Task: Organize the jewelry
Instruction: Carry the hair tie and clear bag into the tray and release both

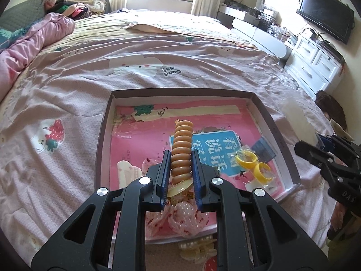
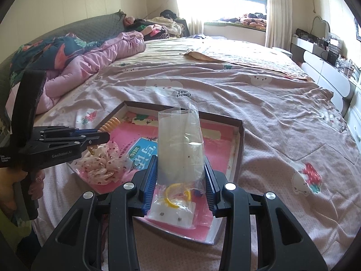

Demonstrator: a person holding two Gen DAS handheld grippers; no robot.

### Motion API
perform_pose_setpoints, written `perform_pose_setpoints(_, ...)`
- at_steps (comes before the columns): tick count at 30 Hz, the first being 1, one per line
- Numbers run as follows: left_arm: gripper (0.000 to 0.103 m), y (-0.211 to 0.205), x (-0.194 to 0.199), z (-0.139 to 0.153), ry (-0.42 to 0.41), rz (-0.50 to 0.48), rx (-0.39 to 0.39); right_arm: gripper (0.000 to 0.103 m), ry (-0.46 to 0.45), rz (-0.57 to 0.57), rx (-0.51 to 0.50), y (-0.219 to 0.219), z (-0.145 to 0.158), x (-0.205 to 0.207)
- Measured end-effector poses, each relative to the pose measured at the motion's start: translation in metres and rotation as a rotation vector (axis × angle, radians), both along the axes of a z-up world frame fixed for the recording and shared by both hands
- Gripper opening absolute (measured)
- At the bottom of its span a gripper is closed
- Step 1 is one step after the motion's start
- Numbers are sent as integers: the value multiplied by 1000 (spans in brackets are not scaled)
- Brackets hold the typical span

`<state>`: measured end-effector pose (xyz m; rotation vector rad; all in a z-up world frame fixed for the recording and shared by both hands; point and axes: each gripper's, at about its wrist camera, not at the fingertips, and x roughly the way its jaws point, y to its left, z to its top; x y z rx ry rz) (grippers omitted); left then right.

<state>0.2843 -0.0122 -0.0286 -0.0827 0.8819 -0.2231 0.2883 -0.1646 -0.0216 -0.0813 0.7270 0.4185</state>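
My left gripper (image 1: 180,158) is shut on an amber beaded bracelet (image 1: 181,142), which sticks up between the pads over the shallow box (image 1: 102,135). A pink book lines the box. In it lie a floral scrunchie (image 1: 180,216) and yellow rings in a clear packet (image 1: 250,160). My right gripper (image 2: 180,160) is shut on an upright clear plastic bag (image 2: 178,140) above the box's near corner (image 2: 241,135). In the right wrist view the left gripper (image 2: 99,137) holds the bracelet (image 2: 110,123) at the left, above the scrunchie (image 2: 101,164). The yellow rings (image 2: 178,194) lie under the right jaws.
The box rests on a pink printed bedspread (image 1: 67,85). A rumpled pink quilt (image 2: 90,63) and pillows lie at the head of the bed. White drawers (image 1: 315,61) and a wall television (image 1: 325,13) stand beyond the bed's right side. A cream hair clip (image 1: 198,248) lies by the box's near edge.
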Motion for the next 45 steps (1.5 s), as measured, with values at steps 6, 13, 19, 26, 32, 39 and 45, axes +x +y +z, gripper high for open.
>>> perform_pose_setpoints(6, 12, -1, 9, -6, 12, 2, 12, 36, 27, 7, -25, 11, -14, 12)
perform_pose_setpoints(13, 12, -3, 27, -16, 39, 1, 41, 36, 73, 25, -44, 23, -33, 20)
perform_pose_setpoints(19, 12, -3, 35, -27, 64, 8, 36, 36, 106, 36, -57, 29, -48, 21)
perform_pose_setpoints(26, 12, -1, 37, -36, 81, 14, 38, 37, 133, 42, -71, 32, -60, 18)
perform_pose_setpoints(32, 12, -1, 36, -39, 93, 14, 41, 39, 146, 30, -67, 27, -62, 14)
perform_pose_setpoints(39, 21, -1, 31, -36, 84, 19, 39, 43, 152, 9, -62, 16, -60, 4)
perform_pose_setpoints(45, 26, -3, 23, -27, 67, 17, 39, 52, 139, -18, -44, 4, -52, -7)
